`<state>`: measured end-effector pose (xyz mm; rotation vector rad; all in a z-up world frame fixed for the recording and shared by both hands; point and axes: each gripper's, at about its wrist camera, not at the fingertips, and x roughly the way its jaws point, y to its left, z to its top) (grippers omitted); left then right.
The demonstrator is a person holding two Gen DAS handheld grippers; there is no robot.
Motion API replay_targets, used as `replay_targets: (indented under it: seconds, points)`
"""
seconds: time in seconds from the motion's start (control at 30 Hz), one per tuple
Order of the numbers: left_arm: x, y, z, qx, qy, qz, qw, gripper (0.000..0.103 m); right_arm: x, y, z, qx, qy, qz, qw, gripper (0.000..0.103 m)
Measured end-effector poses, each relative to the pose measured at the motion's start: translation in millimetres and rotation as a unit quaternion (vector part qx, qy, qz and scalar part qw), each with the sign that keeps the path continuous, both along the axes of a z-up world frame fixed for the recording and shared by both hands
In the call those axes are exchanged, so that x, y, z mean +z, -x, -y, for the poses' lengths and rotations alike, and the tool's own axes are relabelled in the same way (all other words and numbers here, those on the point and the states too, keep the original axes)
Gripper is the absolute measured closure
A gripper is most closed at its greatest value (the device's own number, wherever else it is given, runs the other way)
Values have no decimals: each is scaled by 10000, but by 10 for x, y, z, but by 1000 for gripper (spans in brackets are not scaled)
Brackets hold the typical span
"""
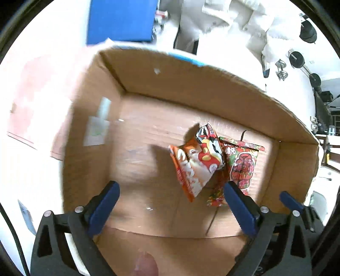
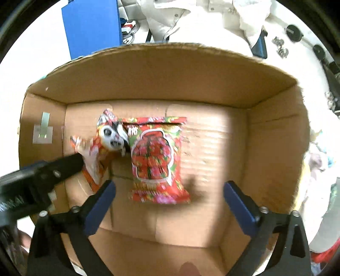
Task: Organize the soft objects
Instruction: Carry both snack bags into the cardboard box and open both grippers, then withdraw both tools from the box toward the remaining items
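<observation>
An open cardboard box (image 1: 187,85) (image 2: 170,80) fills both views. Inside it lie a red floral snack bag (image 2: 157,157) (image 1: 242,167), flat on the floor, and an orange-and-white snack bag (image 1: 195,165) (image 2: 102,148), crumpled and tilted beside it, overlapping its left edge. My left gripper (image 1: 170,191) is open over the box, apart from the orange bag, which looks in mid-air or just landed. It shows as a black arm in the right wrist view (image 2: 42,176). My right gripper (image 2: 170,189) is open and empty above the red bag.
A blue board (image 1: 121,19) (image 2: 93,25) stands behind the box. White cloth or a jacket (image 1: 223,27) (image 2: 201,19) lies beyond the far wall. Small dark weights (image 1: 296,59) sit at the right. The left half of the box floor is bare cardboard.
</observation>
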<state>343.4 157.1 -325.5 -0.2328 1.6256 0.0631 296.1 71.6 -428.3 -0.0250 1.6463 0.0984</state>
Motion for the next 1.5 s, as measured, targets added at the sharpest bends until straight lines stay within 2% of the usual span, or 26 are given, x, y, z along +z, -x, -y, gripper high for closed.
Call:
replay_targets:
  seconds: [0.13, 0.2, 0.27, 0.53, 0.63, 0.93, 1.2, 1.37, 1.5]
  points:
    - [335, 236, 51, -116, -422, 587, 9973, 2, 364, 281, -6, 105, 131, 342, 9993, 0]
    - [526, 318, -159, -196, -604, 884, 9941, 2, 530, 414, 63, 71, 128, 529, 9985, 0]
    - [664, 449, -130, -244, -708, 1139, 9907, 2, 696, 527, 166, 16, 88, 726, 9973, 0]
    - [1250, 894, -171, -331, -864, 1819, 9789, 0, 1346, 801, 494, -118, 118, 1535, 9880, 0]
    - [1464, 1086, -178, -294, -913, 2087, 9733, 0, 1545, 990, 524, -143, 46, 1678, 9857, 0]
    - [1775, 1434, -126, -340, -964, 2354, 9665, 0, 1995, 1497, 600, -210, -126, 2056, 9783, 0]
    - [1925, 1512, 122, -369, -1121, 2504, 9609, 0, 2126, 1585, 774, -182, -197, 2201, 9751, 0]
    - [1932, 1419, 551, -562, -1136, 2404, 9624, 0, 2127, 1560, 1193, -342, -334, 2130, 9759, 0]
    - [1806, 1219, 1207, -888, -1069, 2201, 9655, 0, 2098, 1496, 1869, -274, -169, 2059, 9780, 0]
